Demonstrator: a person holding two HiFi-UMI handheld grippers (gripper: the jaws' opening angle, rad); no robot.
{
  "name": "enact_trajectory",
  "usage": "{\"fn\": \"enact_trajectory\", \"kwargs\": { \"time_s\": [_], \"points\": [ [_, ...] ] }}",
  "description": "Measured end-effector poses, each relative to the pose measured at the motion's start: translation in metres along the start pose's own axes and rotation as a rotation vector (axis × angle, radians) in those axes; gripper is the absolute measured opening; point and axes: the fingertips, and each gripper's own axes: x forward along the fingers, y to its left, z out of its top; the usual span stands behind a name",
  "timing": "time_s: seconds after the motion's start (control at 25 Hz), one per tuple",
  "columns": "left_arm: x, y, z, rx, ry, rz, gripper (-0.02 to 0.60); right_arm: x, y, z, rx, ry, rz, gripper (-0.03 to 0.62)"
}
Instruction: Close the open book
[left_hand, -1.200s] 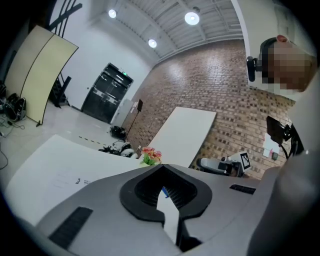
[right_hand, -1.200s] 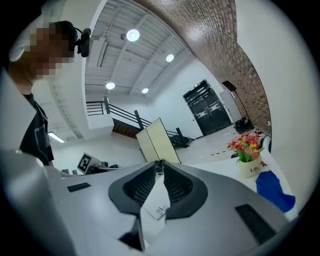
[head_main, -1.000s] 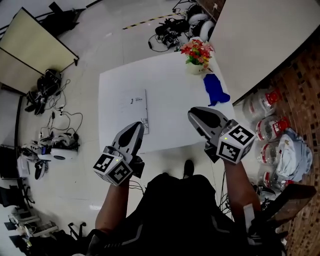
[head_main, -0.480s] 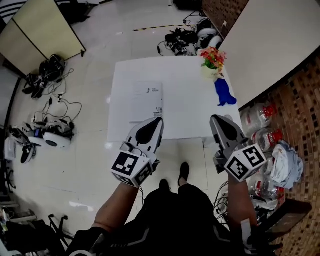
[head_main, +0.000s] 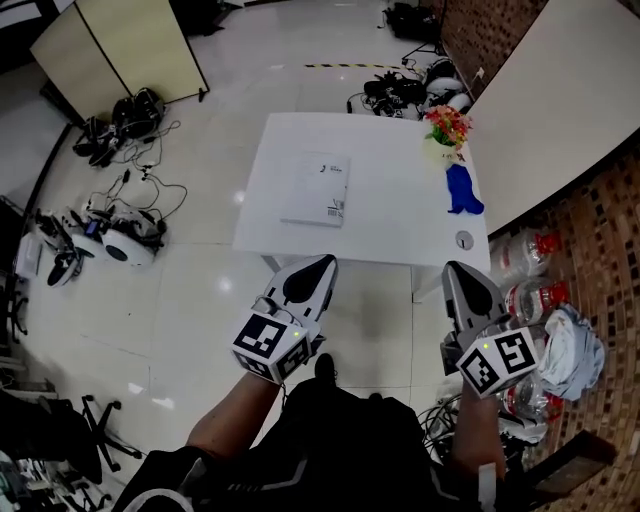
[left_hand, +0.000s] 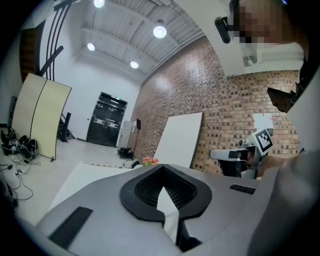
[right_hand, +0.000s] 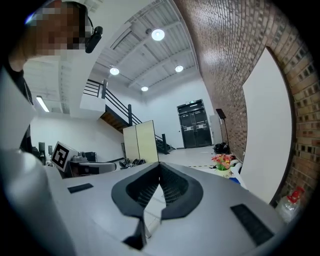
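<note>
The book (head_main: 318, 188) is lying flat on the white tabletop (head_main: 395, 215), left of its middle. It is showing one printed face rather than two spread pages, so it is looking closed already. The closing step seems done, and this moment is reading as the tail end of the task.

Both tools are hanging over the floor (head_main: 215, 300) on the near side of the tabletop, well apart from the book. The left tool (head_main: 322, 264) is pointing toward twelve o'clock, with the book lying at about twelve o'clock from its tip. Its jaws are pressed together with nothing between them. The right tool (head_main: 459, 270) is sitting at three o'clock from the left one, just short of the tabletop's near right corner, and its jaws are likewise pressed together and pinching nothing.

At the tabletop's one o'clock corner a pot of flowers (head_main: 447, 126) is standing. A blue thing (head_main: 464, 192) is lying just toward six o'clock from it, and a small round thing (head_main: 463, 240) is sitting near the nearest right corner.

If the cover is lying fully flat, the next move is calling only for holding both tools clear. If it is springing up, a light press from above with shut jaws would be settling it; the book is showing too small to tell which
</note>
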Motion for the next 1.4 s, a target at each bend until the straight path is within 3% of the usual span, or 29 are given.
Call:
{"fn": "enact_trajectory", "kwargs": {
  "time_s": [0.12,0.28,0.4,0.68,0.84,1.04,1.2,1.4],
  "points": [
    [-0.019,-0.037,0.000,0.005,-0.004,0.032,0.002,-0.040,0.002,-0.002,-0.019,-0.011,0.023,0.000],
    [-0.054,-0.074,-0.001,0.015,0.007,0.130,0.002,-0.093,0.011,0.003,-0.085,-0.024,0.079,0.000],
    [-0.078,-0.113,-0.003,0.043,0.007,0.157,0.002,-0.127,0.016,0.001,-0.062,-0.040,0.108,0.000],
    [-0.166,-0.158,-0.003,0.060,-0.008,0.224,0.002,-0.184,0.077,-0.009,-0.060,-0.036,0.138,0.000],
    [-0.222,-0.175,-0.014,0.064,-0.021,0.201,0.002,-0.212,0.122,-0.019,-0.052,-0.033,0.117,0.000],
    [-0.295,-0.200,-0.025,0.035,-0.058,0.115,0.002,-0.259,0.190,-0.040,-0.013,-0.054,0.067,0.000],
    [-0.341,-0.219,-0.033,0.021,-0.048,0.057,0.002,-0.293,0.244,-0.058,-0.033,0.002,0.049,0.000],
    [-0.384,-0.270,-0.037,0.017,-0.050,0.037,0.002,-0.354,0.272,-0.059,-0.061,0.000,0.043,0.000]
  ]
}}
